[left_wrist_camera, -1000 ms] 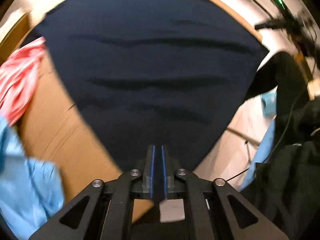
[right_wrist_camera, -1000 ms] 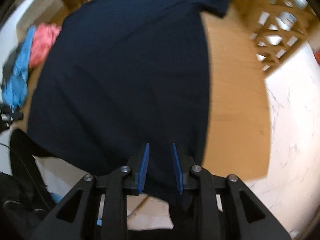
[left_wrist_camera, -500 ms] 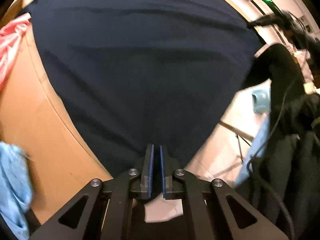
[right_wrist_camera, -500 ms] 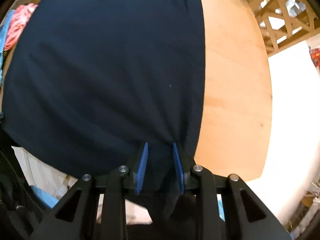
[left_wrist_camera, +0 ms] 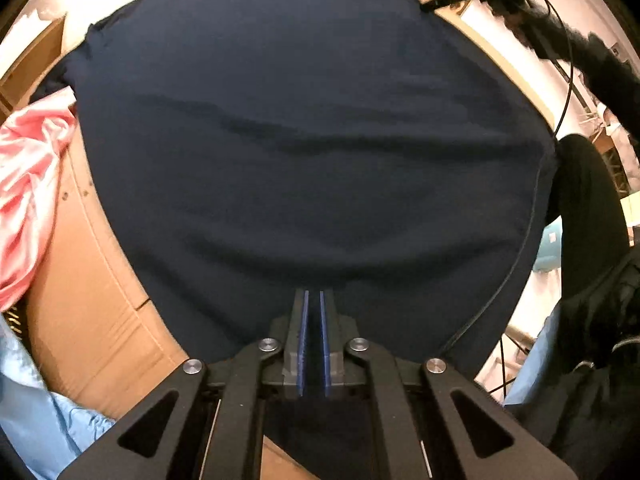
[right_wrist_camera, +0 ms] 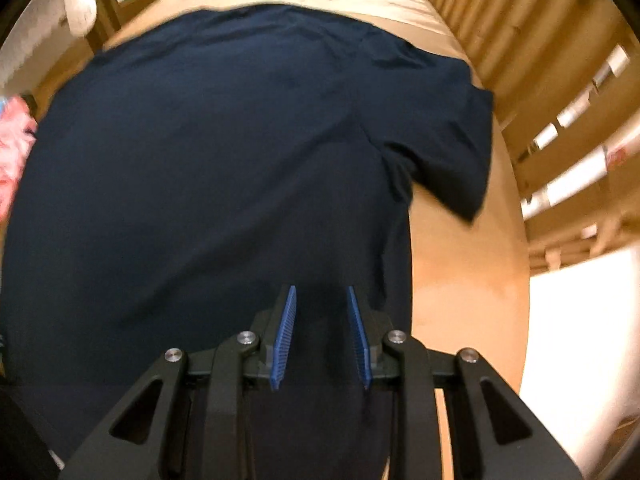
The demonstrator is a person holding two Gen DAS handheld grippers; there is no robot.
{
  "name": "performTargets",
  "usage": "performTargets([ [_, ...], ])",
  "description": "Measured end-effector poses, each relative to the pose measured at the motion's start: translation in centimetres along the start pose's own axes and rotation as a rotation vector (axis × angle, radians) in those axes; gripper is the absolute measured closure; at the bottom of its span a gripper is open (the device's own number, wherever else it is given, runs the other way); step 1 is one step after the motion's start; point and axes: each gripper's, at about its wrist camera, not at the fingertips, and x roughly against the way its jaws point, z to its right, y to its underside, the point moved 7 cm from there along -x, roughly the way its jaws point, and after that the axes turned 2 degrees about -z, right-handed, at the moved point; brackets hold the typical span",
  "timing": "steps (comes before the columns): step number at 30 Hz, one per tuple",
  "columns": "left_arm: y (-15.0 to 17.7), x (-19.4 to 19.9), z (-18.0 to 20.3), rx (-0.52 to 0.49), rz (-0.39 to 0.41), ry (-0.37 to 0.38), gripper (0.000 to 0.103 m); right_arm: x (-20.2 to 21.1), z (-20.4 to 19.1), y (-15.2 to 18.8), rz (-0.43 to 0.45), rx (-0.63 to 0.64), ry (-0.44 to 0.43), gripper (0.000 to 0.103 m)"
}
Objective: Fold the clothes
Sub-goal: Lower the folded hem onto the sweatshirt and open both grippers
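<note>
Fabric of the navy T-shirt (left_wrist_camera: 312,160) looks light and limp; each hand-held gripper, left (left_wrist_camera: 313,312) and right (right_wrist_camera: 321,312), pinches its hem, the sensible hold.

No text or label seems readable in either view.

**Wooden table in a warmly lit room**

A light brown wooden table (right_wrist_camera: 460,280) extends ahead of the fingers. Right of the fingers, pale white floor (right_wrist_camera: 568,340) shows beyond the table's edge. Farther ahead and right stands slatted wooden furniture (right_wrist_camera: 560,128), blurred. The lighting is warm and yellowish.
</note>
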Motion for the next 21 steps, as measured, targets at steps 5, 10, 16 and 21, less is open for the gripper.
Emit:
performTargets([
  [5,0.7,0.2,0.1,0.026,0.005,0.023,0.099,-1.2,3.1,-0.6,-0.043,-0.038,0.027,0.054],
  [10,1.8,0.9,2.2,0.053,0.038,0.087,0.098,-1.5,5.2,-1.1,-0.07,-0.065,0.087,0.047],
  [16,2.6,2.2,2.3,0.013,0.019,0.016,0.096,3.1,0.6,1.9,-0.008,0.038,0.063,0.047],
  [21,2.6,4.6,2.6,-0.003,0.072,0.032,0.098,6.1,-7.2,9.2,-0.045,0.199,-0.084,0.047],
])
